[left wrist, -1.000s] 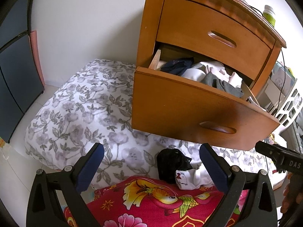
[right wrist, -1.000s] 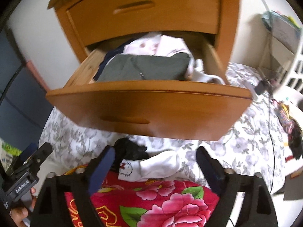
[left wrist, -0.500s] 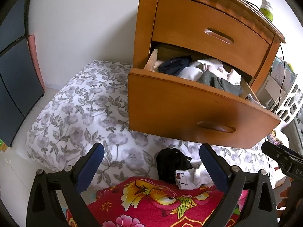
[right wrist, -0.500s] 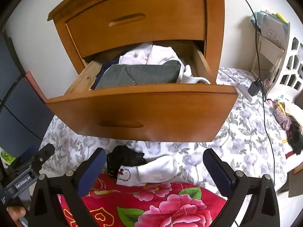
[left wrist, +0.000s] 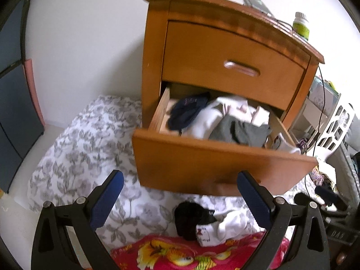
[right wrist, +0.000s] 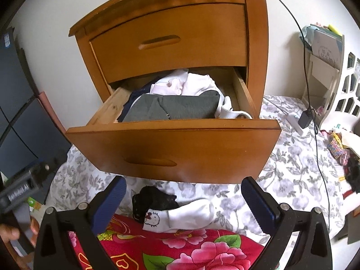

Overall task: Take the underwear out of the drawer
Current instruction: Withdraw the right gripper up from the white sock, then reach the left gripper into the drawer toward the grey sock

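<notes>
**Drawer contents lie up and ahead of both claws**

We hold both claws low in front of the open lower drawer of the orange-brown wooden nightstand point(right wrist: 171, 144), and both are released, blue pads spread wide with nothing between them. The left claw point(left wrist: 180, 199) and the right claw point(right wrist: 183, 204) each look up at the drawer front from below, so anything inside lies above and beyond the front panel: we judge we must rise over that edge before reaching in.

Inside, the clothes sit heaped. In the right wrist view a folded grey garment point(right wrist: 180, 109) lies nearest the front, its long axis running side to side along the panel, with pale pink and white pieces point(right wrist: 193, 84) behind it and a navy piece point(left wrist: 187, 112) tucked at the left end. We cannot tell for certain which of these is underwear.

The right claw faces the drawer squarely and seems better placed for the grey piece; the left claw comes in at an angle, nearer the navy piece.

Below the drawer, a black garment point(right wrist: 153, 199) and a white sock with a cartoon print point(right wrist: 180, 217) rest on the grey-flowered bedding point(right wrist: 290, 164).
</notes>
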{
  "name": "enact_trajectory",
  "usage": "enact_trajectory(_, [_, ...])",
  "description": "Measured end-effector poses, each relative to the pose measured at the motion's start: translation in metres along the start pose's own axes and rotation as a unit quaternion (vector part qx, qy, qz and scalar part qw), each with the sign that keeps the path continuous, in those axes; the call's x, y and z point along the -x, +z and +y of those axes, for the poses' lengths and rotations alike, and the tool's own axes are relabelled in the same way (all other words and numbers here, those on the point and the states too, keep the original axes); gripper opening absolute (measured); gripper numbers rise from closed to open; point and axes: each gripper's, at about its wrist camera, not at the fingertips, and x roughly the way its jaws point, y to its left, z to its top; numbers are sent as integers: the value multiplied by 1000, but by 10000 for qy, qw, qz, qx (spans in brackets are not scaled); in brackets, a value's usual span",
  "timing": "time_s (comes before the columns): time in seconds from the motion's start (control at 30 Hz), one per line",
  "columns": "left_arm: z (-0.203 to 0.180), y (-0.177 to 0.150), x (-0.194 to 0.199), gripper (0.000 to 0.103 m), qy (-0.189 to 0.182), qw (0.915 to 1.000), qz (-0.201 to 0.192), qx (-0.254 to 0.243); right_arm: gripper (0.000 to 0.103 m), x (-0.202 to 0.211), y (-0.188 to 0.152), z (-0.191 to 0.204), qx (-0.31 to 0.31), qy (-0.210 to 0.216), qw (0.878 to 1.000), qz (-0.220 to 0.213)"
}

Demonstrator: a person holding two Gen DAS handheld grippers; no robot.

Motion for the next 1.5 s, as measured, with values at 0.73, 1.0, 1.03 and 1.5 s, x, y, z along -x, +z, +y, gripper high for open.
enact_trajectory(0.73, [-21, 114, -33, 101, -156, 9982, 106, -564, 103, -6, -2, -21, -105, -185, 9997, -98])
enact_trajectory(1.0, [-30, 127, -67, 101, -157, 9959, 650, -611, 103, -13, -5, -25, -177, -142, 9997, -13])
enact_trajectory(1.03, [-32, 127, -74, 101, -182, 9949, 773, -623, 103, -14, -5, -26, -183, -153, 9997, 2])
enact_trajectory(1.5, [-65, 103, -156, 95, -784, 9667, 2359, -614, 103, -30, -9, -36, -251, -258, 9990, 274])
